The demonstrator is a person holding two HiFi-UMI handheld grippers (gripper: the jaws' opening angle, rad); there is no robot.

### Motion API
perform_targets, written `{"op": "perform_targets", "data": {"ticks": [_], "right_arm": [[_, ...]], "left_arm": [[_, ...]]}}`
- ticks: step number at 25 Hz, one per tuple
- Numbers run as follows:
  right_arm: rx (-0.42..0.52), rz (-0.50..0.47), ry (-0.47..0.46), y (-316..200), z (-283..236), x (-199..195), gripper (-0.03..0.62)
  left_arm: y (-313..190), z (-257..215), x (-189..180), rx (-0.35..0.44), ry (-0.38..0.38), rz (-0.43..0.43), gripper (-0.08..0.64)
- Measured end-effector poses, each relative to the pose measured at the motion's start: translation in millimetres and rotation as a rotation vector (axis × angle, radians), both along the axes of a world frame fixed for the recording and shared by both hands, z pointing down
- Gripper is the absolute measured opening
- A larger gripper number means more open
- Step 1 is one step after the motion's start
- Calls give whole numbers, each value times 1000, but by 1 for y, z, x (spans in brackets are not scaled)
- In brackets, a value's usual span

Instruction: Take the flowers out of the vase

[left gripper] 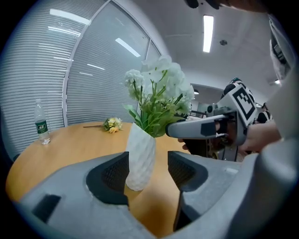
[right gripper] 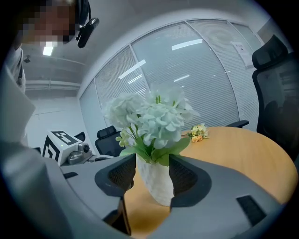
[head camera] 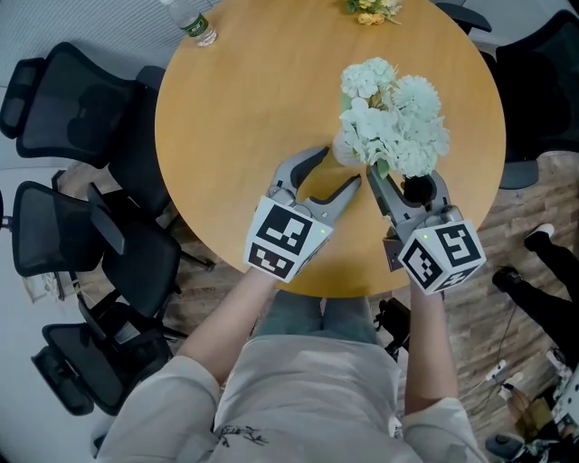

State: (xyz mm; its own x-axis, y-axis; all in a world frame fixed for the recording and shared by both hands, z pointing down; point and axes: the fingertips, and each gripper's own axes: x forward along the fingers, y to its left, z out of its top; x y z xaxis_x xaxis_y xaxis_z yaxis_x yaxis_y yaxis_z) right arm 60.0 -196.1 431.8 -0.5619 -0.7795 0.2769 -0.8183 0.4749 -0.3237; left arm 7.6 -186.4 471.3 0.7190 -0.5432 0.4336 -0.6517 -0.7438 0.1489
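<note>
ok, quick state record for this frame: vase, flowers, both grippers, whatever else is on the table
table: round, wooden
vase: white, textured, standing on table
flowers: white bunch, green leaves, in vase
left gripper: jaws apart, vase seen between them, not gripped
right gripper: jaws apart, vase seen between them, not gripped
also on table: small yellow bouquet, water bottle, both near far edge

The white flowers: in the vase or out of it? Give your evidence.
In. The white flowers rise from the mouth of the white vase, stems inside it.
</note>
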Motion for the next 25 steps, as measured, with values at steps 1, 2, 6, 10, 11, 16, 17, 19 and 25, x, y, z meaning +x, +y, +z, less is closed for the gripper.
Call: {"op": "perform_targets", "data": {"ticks": [1, 2, 6, 10, 11, 16, 17, 19, 25], "right_arm": [[8, -1, -9, -2, -2, 0, 187], [17, -2, -16, -4, -4, 0, 190], [28, -1, -24, -10, -6, 1, 199], [32, -5, -26, -13, -8, 2, 202], [33, -7, -26, -14, -8, 1, 202], [35, -11, -28, -15, -9, 0, 202], [34, -11, -28, -15, -9, 0, 202], [31, -12, -28, -16, -8, 1, 202], [29, -15, -26, -17, -5, 0, 202]], "left_arm": [[-1, 0, 1, 4, -3, 4, 258], [-3, 1, 1, 9, -6, 8, 266], [-11, 2, 6, 25, -13, 29, 300], [-18, 4, 15, 41, -13, 55, 332], [-20, 4, 17, 47, -14, 63, 337], [-27, 9, 27, 77, -43, 107, 358], [-30, 10, 29, 78, -48, 107, 359], [-33, 14, 32, 76, -55, 111, 359], [-33, 30, 39, 64, -75, 135, 356]]}}
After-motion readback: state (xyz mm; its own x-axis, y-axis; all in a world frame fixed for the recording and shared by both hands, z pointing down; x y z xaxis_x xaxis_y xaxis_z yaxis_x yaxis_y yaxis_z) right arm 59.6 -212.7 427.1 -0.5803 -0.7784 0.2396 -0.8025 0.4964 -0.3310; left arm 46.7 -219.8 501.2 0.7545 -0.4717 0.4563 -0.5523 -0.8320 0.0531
